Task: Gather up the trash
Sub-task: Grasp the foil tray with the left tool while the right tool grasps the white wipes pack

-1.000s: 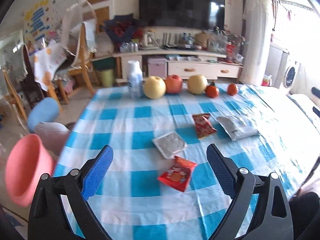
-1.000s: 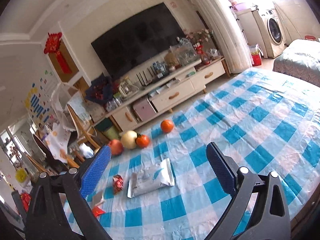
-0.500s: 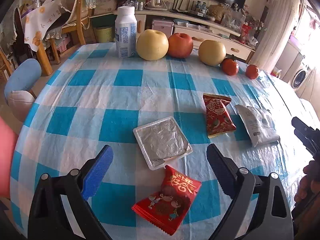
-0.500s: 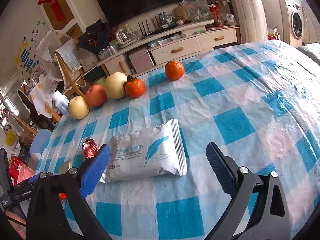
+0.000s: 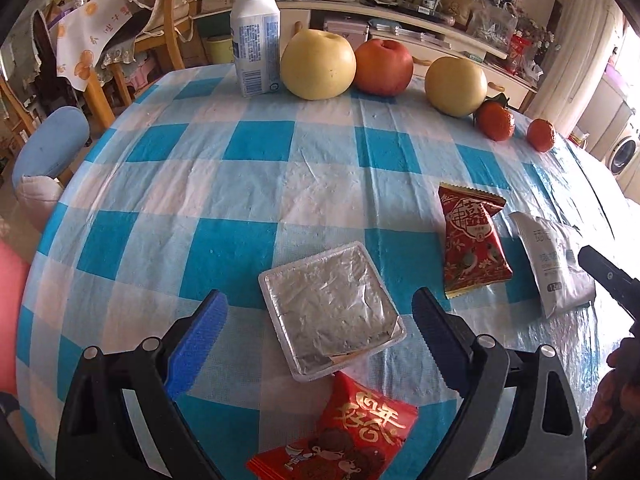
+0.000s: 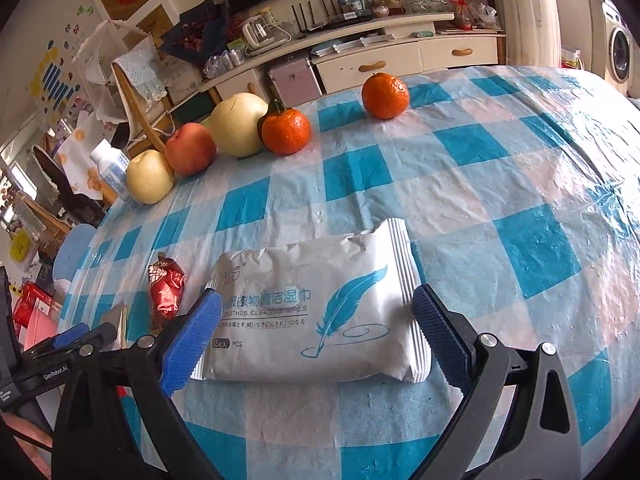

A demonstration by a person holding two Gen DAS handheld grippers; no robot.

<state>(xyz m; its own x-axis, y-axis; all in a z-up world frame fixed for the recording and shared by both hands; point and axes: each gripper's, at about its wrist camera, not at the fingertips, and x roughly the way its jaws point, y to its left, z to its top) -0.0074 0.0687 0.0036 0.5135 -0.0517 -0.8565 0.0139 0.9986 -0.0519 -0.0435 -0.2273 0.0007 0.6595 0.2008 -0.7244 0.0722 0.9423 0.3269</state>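
Here both grippers hang over the checked tablecloth (image 5: 256,184) with their jaws spread wide and nothing between them. The left gripper (image 5: 316,336) frames a foil-lidded plastic tray (image 5: 330,310), which lies flat; a red snack packet (image 5: 344,436) lies just in front of it, touching or overlapping its near edge; a second red wrapper (image 5: 472,244) lies apart to the right. The right gripper (image 6: 318,336) frames a white wet-wipes pack (image 6: 320,312), lying flat with its long side across the jaws.

The tray looks light and thin; I judge that it will bend or crack if squeezed hard, so the rim at one corner is the better place to take it. The packets are light and slippery film; the crimped end seam should give the best hold. The wipes pack seems soft and a little heavier; a pinch across its short width, near the sealed end, should hold it. The fruit (image 6: 240,124) and the white bottle (image 5: 256,36) at the far edge are probably not trash.
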